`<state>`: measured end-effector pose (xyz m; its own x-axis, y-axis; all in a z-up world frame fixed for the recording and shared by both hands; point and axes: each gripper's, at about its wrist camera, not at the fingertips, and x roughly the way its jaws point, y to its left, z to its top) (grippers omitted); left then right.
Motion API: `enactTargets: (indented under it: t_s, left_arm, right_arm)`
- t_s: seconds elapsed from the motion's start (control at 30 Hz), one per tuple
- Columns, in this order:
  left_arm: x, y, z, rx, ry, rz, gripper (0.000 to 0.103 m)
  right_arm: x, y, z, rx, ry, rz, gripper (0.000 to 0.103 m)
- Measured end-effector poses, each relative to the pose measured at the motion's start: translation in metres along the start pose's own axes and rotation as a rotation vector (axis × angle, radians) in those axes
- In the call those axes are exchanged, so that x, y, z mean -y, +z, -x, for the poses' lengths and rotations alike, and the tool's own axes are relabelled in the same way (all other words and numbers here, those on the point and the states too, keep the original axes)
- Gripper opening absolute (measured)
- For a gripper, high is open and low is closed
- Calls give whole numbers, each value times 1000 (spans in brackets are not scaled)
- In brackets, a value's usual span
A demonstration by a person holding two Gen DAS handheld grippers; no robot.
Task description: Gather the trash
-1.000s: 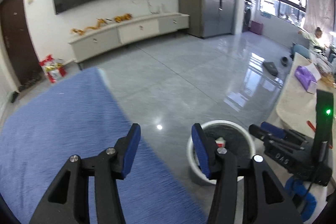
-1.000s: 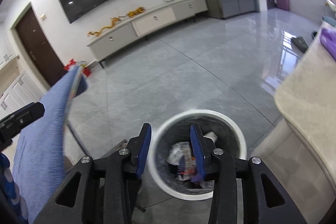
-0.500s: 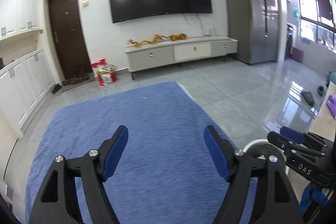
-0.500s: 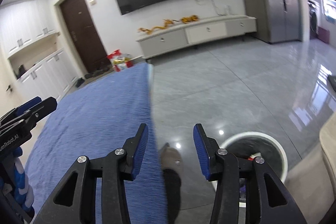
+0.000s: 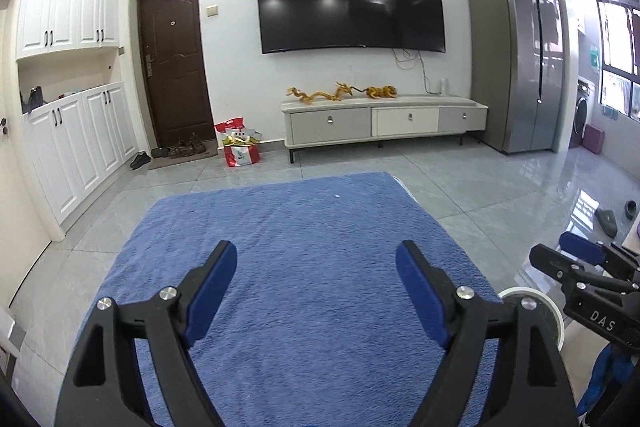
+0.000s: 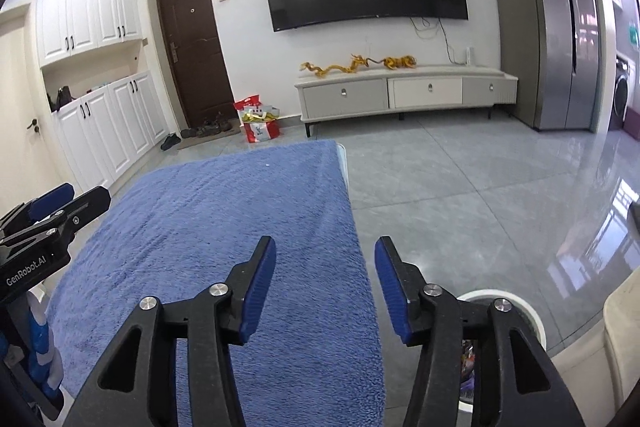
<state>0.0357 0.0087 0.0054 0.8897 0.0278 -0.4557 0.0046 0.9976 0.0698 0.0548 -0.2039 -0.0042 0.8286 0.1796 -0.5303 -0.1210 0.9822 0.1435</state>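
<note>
White-rimmed trash bin [image 6: 516,311] sits low at your right, on the grey floor [image 6: 460,179] beside the blue-covered counter [image 6: 224,227]. Your right tool [image 6: 325,281] and left tool [image 5: 316,281] hover above, both released, empty.

two readable marks, both on the grippers

from the left wrist view we read "das" in white on the black body of the right gripper [image 5: 582,254]; from the right wrist view we read "genrobot.ai" in white on the black body of the left gripper [image 6: 60,201]. print on the red bag [image 6: 258,125] is too small for us to read.
</note>
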Motion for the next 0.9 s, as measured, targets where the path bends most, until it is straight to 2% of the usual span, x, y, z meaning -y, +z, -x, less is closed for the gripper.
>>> enactTargets:
  t_s: [0.23, 0.57, 0.9]
  left_arm:
    - [-13, -4, 11, 27, 20, 27, 85]
    - [-37, -5, 16, 51, 33, 78, 86]
    - [-55, -14, 20, 53, 31, 109, 86]
  right_arm:
    - [-23, 6, 9, 25, -16, 51, 61]
    - [-39, 10, 17, 53, -47, 95, 73]
    - [-49, 12, 20, 63, -64, 114, 75]
